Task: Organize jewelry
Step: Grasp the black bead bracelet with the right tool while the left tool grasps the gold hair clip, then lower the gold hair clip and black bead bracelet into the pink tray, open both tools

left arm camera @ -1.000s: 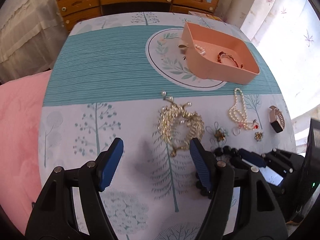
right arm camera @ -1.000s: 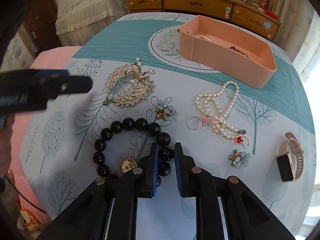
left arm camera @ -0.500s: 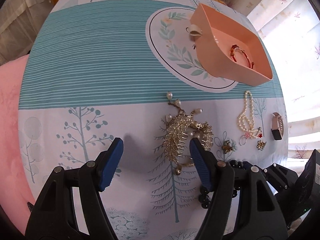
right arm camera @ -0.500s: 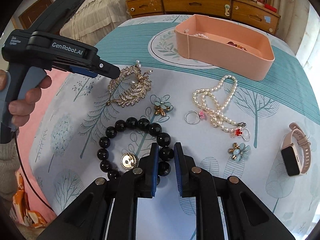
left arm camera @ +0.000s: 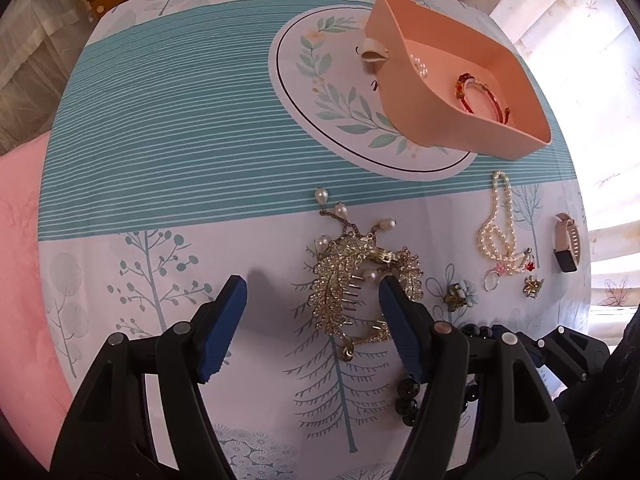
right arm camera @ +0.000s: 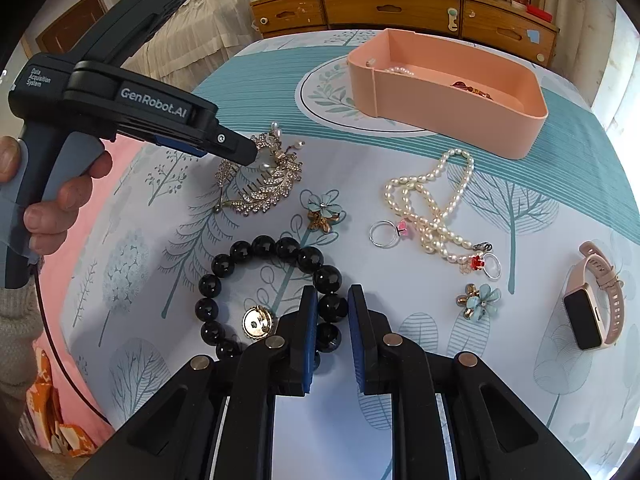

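Note:
A gold leaf hair comb with pearls (left arm camera: 356,276) (right arm camera: 260,176) lies on the tablecloth. My left gripper (left arm camera: 312,292) is open, its jaws over the comb's left part; its right finger (left arm camera: 396,312) lies over the comb's right side. It also shows in the right wrist view (right arm camera: 240,148). My right gripper (right arm camera: 333,312) is shut on a bead of the black bead bracelet (right arm camera: 276,284), which rests on the cloth. A pink tray (left arm camera: 472,92) (right arm camera: 448,92) at the back holds a pearl piece and a red bangle (left arm camera: 480,96).
On the cloth lie a pearl necklace (right arm camera: 432,204), two blue flower earrings (right arm camera: 324,212) (right arm camera: 480,300), two rings (right arm camera: 384,234) (right arm camera: 492,266) and a pink smartwatch (right arm camera: 596,304). A wooden dresser (right arm camera: 400,4) stands behind the table. Pink bedding (left arm camera: 20,240) lies at left.
My left gripper has moved forward and down over the gold comb, still open. My right gripper stays shut on the black bead bracelet, barely moved.

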A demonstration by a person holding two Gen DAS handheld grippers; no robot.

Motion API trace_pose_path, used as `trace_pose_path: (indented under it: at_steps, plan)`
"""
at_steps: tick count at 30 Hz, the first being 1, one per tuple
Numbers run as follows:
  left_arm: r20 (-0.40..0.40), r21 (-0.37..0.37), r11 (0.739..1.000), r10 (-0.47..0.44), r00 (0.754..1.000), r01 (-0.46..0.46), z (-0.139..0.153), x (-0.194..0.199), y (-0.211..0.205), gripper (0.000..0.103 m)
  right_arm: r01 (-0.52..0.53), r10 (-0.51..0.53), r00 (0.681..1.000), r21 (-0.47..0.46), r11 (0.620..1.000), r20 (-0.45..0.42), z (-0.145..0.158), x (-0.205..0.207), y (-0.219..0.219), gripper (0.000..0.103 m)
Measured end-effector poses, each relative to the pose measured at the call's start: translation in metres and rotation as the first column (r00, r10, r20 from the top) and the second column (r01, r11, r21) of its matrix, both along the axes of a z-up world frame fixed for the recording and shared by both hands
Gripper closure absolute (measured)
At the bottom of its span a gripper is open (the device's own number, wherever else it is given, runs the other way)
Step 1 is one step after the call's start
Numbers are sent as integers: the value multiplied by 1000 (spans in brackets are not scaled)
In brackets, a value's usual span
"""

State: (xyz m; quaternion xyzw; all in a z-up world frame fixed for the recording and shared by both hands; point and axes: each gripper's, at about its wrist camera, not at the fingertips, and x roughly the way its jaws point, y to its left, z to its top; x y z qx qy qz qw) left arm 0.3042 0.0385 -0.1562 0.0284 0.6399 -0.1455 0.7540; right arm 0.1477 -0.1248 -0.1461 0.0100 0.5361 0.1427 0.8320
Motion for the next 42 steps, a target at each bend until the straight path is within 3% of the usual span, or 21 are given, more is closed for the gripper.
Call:
trace_pose_path:
  at_steps: [3,5,8,12,14,25,34,38,42]
  plan:
    - [10,27,1000,-10,1000,10,-1,1,-6,39,0,0,1000,2,1000,0,0,0,-1,88]
    - [6,49,999,-17,1000,17,-3,1,-10,51,1,-1,1000,4,1000,0,0,0,-1,88]
    - [-1,82,996,-21,1000,21,-7,2,-16,60,3,-3,1000,12,1000,-2,0,0,-1,88]
    - [0,121,992,-29,1000,29,-9,3,-23,62,7,-7,1000,22,1000,-2,0,0,-3,88]
    - [2,123,992,-28,1000,28,-7,4,-25,80,7,-7,1000,26,1000,-2,0,0,-3,88]
    - [-17,84,996,39,999,-38,-3,9,-18,81,10,-10,1000,47,999,-4,-1,0,-7,88]
    - [44,61,997,39,998,-42,34,-3,-19,81,26,-24,999,67,997,-22,2,0,-11,88]
    - [90,49,998,30,995,-35,64,-15,-12,81,31,-33,999,89,996,21,24,-3,-17,88]
    - [133,39,999,21,991,-27,89,-16,-20,81,33,-44,994,107,994,104,65,-3,-26,88]
